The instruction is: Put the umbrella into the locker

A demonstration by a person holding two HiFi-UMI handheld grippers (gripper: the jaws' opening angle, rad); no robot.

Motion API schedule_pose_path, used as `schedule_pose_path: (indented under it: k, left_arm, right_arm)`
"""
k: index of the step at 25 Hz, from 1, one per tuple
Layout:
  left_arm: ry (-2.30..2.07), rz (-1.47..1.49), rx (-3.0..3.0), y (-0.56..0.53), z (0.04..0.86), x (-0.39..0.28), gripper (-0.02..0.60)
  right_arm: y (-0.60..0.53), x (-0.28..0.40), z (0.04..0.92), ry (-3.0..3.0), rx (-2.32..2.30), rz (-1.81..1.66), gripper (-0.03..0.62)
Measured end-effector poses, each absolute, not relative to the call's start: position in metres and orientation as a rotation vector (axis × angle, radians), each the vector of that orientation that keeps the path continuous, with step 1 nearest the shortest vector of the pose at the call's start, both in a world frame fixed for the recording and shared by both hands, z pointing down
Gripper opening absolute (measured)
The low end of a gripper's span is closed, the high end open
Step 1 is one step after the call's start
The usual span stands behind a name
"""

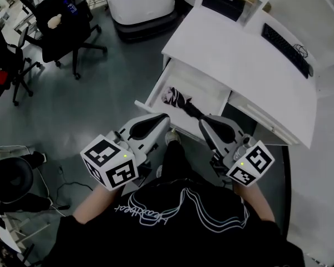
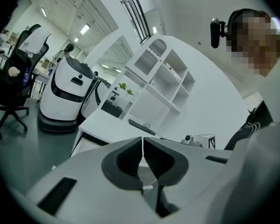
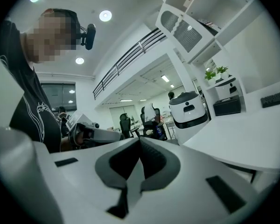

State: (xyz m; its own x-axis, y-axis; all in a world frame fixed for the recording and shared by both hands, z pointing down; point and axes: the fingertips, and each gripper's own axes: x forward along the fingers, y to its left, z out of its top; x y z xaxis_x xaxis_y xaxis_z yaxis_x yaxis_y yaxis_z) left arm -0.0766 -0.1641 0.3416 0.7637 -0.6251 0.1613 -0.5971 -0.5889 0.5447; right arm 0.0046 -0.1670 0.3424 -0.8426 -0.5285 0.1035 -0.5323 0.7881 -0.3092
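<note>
While both my grippers hang in front of my chest, the folded black-and-white patterned umbrella (image 1: 177,99) lies inside the open white drawer (image 1: 207,91) under the white desk (image 1: 234,60). It rests slantwise on the drawer floor, its patterned canopy towards the left wall and its black handle towards the front edge.

My left gripper (image 1: 165,118) has its two jaws pressed together, the dark pads meeting in a thin line with nothing caught between them. My right gripper (image 1: 204,124) is just the same: fingers closed, pads touching, empty. Neither one touches the umbrella.

From the head view, the tips of both grippers point towards the drawer's front edge, the left at its near corner and the right close to the handle end. I cannot tell how far above the drawer they sit.

On the desk top lies a long black keyboard (image 1: 286,49) near the far right edge. Behind the desk stands a white open shelving unit (image 2: 163,78). A rounded white-and-black robot base (image 1: 142,1) stands on the grey floor beyond the drawer, and black office chairs (image 1: 61,21) stand well apart at the left.
</note>
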Motion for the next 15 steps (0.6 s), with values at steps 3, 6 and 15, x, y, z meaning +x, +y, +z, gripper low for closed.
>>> schedule_pose_path:
  k: [3,6,15]
  left_arm:
    - [-0.915,-0.061,2.383,-0.156,0.336,-0.077,0.012]
    - [-0.916,-0.063,2.385,-0.151,0.334,-0.077,0.014]
    - [-0.908,-0.073,2.376,-0.135,0.337,-0.079,0.014]
  right_arm:
    - [-0.158,0.001,0.339,-2.966,0.869,0.515,0.003]
    - [-0.153,-0.002,0.338,-2.968,0.859,0.504,0.003]
    - [-0.140,-0.006,0.343,-2.944,0.868,0.471,0.003]
